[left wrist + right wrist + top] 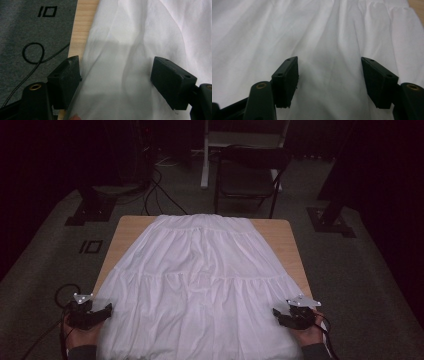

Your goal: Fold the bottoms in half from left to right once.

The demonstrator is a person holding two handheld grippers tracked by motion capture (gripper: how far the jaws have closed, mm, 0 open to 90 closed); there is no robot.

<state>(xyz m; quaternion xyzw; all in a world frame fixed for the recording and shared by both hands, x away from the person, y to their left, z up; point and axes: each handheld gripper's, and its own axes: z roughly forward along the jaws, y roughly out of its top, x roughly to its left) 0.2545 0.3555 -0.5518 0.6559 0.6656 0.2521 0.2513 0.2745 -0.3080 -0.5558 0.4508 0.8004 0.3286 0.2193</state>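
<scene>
So the white tiered skirt is spread flat over pretty much the whole wooden worktop, waistband up at 12 o'clock, wide hem down at 6 and hanging over the near edge. Bare wood only peeks out along the sides, around 10 and 2. Left tool sits at about 8 o'clock by the hem's corner, jaws spread wide with the fabric edge lying between them, not pinched. Right tool is at roughly 4 o'clock, jaws also spread apart over the cloth, gripping nothing.
</scene>
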